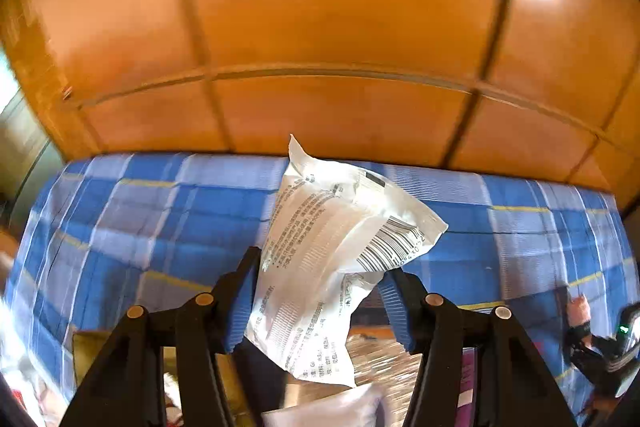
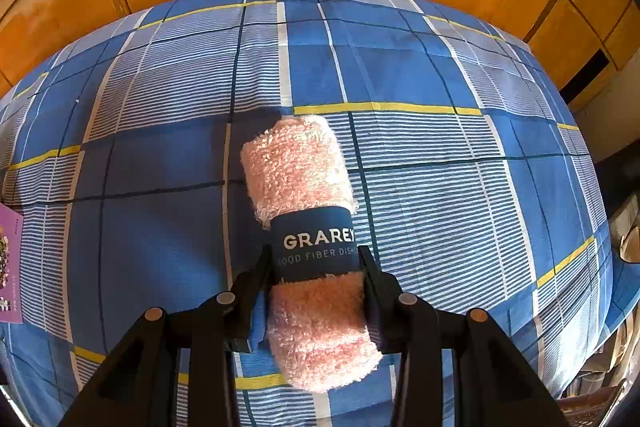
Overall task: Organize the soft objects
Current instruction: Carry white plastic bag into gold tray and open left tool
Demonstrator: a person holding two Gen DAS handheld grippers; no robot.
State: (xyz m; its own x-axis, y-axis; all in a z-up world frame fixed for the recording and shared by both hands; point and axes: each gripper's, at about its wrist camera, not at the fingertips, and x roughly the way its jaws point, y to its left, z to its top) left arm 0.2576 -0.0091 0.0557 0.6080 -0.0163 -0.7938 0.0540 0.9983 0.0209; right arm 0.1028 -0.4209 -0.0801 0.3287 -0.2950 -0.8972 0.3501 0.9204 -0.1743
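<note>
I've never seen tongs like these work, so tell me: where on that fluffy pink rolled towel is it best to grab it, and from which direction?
Around the dark blue paper band at the middle of the pink rolled towel, coming from above with one finger on each long side. The roll lies flat on the plaid bedsheet, and the band keeps it from unrolling. The right tongs already sit there.

Both wrist views look forward, close over the blue plaid bedspread (image 2: 400, 67) — sharing its orange wooden backdrop (image 1: 320, 27).
</note>
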